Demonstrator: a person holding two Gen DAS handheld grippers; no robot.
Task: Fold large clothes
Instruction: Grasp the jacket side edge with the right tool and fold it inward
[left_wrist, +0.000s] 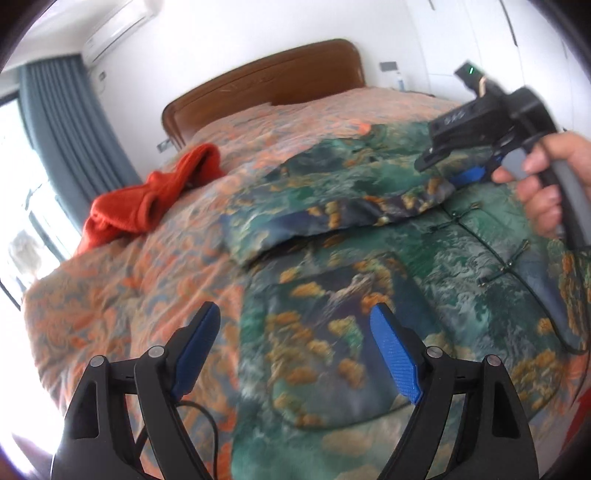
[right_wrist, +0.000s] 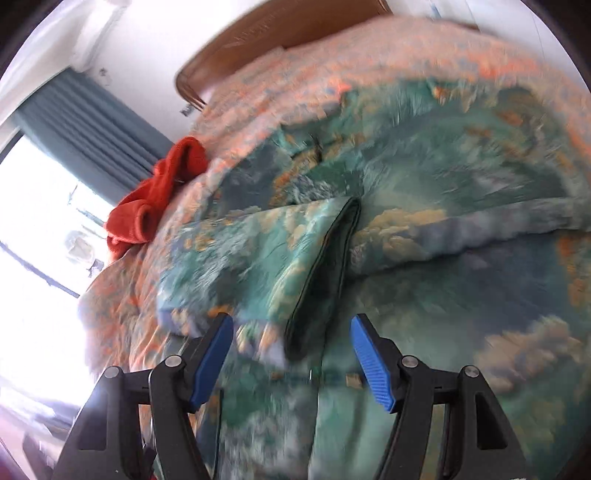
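Left tool (left_wrist: 295, 343) agape above jacket (left_wrist: 369, 295), red garment (left_wrist: 147, 199) beside

- No legible words, brand names or numbers anywhere in either view.
- Faint pale marking on top of the black body of the right gripper (left_wrist: 458, 162), seen from the left wrist camera, too blurred to read.
- Small green indicator light (left_wrist: 471, 69) glowing on the same device, a sign without text.
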